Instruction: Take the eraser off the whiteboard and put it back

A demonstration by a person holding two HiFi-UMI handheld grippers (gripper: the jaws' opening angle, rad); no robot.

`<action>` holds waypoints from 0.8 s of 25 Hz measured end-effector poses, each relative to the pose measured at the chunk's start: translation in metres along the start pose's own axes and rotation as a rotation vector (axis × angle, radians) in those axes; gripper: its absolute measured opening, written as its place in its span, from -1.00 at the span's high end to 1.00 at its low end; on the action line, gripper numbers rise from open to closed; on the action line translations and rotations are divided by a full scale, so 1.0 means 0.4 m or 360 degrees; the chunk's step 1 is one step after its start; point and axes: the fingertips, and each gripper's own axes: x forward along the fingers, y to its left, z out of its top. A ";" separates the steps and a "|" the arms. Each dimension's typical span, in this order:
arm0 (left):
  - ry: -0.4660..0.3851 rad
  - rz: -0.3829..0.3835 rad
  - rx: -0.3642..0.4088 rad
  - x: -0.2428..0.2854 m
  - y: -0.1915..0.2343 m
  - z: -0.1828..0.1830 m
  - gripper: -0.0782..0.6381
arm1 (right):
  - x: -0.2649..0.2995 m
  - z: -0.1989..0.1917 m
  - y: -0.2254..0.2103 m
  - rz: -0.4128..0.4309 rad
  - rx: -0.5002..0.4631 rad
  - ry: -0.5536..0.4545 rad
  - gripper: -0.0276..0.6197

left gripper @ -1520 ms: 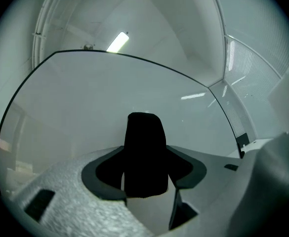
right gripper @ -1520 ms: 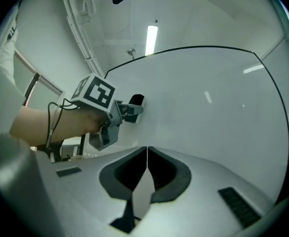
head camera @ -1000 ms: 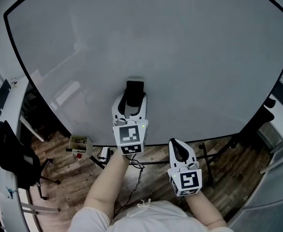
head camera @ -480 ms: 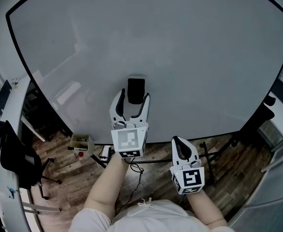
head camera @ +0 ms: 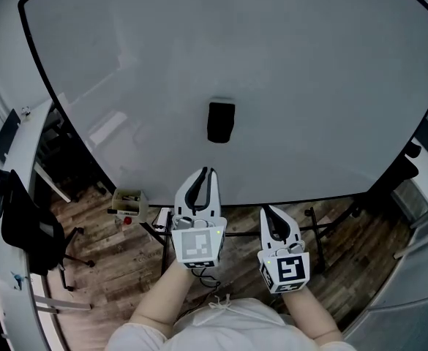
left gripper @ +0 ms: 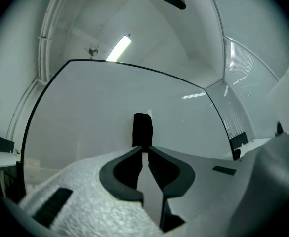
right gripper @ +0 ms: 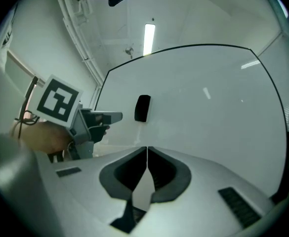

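My left tongs [head camera: 208,172] have just been closing and are now pressed together on nothing. My right tongs [head camera: 267,212] are pressed together too, also empty. The black eraser [head camera: 221,122] sticks on the whiteboard [head camera: 287,57], beyond both tongs and apart from them. I judge it is back in place.

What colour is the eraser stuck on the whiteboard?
Black. The small rectangular black eraser on the white whiteboard shows best in the head view.

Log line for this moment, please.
eraser: on whiteboard | left gripper: jaws just closed, empty, apart from eraser | right gripper: shut, empty
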 end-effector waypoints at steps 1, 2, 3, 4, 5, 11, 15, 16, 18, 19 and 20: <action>0.0011 -0.0014 0.0001 -0.018 -0.005 -0.011 0.66 | -0.002 0.000 0.009 0.0004 0.0003 -0.0006 0.83; 0.0027 -0.0030 -0.0003 -0.035 -0.009 -0.023 0.67 | -0.002 0.001 0.018 0.0009 0.0005 -0.0011 0.83; 0.0048 -0.0046 -0.0012 -0.051 -0.012 -0.037 0.69 | -0.001 0.000 0.028 0.0015 0.0009 -0.0012 0.83; 0.0074 -0.0062 -0.0024 -0.066 -0.015 -0.054 0.70 | -0.001 -0.001 0.039 0.0022 0.0012 -0.0012 0.83; 0.0103 -0.0078 -0.0035 -0.082 -0.019 -0.072 0.71 | -0.001 -0.003 0.049 0.0031 0.0012 -0.0010 0.83; 0.0248 -0.0142 -0.0082 -0.167 -0.048 -0.168 0.73 | -0.008 -0.026 0.101 0.0052 0.0023 -0.0011 0.83; 0.0310 -0.0157 -0.0122 -0.200 -0.057 -0.207 0.73 | -0.012 -0.043 0.118 0.0031 0.0062 -0.0007 0.83; 0.0321 -0.0165 -0.0136 -0.202 -0.057 -0.212 0.73 | -0.010 -0.042 0.123 0.0035 0.0056 -0.0010 0.83; 0.0332 -0.0182 -0.0149 -0.205 -0.055 -0.214 0.73 | -0.005 -0.036 0.133 0.0043 0.0030 -0.0011 0.83; 0.0334 -0.0188 -0.0150 -0.206 -0.054 -0.214 0.74 | -0.002 -0.034 0.135 0.0044 0.0023 -0.0006 0.83; 0.0335 -0.0193 -0.0152 -0.207 -0.054 -0.213 0.74 | -0.001 -0.035 0.136 0.0043 0.0021 0.0002 0.83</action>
